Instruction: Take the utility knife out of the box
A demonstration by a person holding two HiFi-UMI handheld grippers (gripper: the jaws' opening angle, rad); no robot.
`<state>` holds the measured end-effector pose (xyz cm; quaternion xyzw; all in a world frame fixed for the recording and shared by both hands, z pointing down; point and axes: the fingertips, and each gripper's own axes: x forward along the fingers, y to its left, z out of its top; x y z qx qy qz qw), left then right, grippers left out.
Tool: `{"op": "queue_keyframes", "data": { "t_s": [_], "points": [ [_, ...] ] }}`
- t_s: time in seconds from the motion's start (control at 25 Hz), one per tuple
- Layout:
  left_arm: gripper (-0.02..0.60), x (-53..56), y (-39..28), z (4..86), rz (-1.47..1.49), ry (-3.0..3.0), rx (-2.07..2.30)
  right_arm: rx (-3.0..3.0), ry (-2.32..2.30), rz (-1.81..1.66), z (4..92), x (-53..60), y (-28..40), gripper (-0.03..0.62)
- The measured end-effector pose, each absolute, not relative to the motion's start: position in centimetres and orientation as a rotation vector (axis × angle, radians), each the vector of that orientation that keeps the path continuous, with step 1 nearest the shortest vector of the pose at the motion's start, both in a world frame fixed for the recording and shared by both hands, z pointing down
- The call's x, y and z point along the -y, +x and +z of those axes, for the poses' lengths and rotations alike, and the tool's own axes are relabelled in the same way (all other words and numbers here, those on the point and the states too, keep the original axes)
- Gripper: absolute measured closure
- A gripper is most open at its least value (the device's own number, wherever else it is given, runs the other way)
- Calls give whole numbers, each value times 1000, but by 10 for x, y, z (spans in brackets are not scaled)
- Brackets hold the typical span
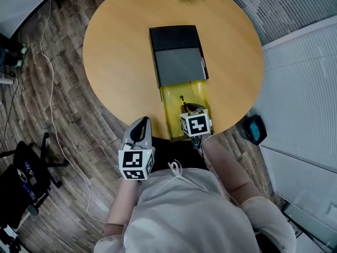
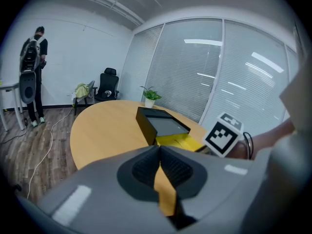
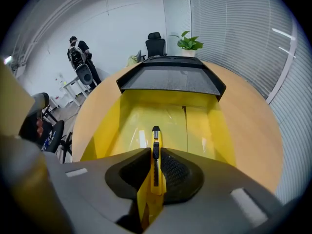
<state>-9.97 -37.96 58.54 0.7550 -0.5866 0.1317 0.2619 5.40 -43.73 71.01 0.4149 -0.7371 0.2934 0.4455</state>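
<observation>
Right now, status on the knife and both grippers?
Right gripper shut on knife, over the open box. Left gripper shut, empty. Nothing in the way.

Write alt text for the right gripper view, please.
The right gripper is closed on a yellow utility knife, with the box's pulled-out yellow tray behind it. The black sleeve lies beyond, on a round wooden table.

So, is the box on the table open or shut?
Open: the yellow tray is slid out of the black sleeve, and its inside shows in the head view and the right gripper view.
</observation>
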Motion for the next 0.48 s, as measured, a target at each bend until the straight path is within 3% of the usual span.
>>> {"op": "queue_keyframes", "data": {
  "t_s": [0.48],
  "points": [
    [577, 383, -122, 579, 351, 2020, 1592, 1841, 1072, 865, 698, 429, 45, 531]
  ]
}}
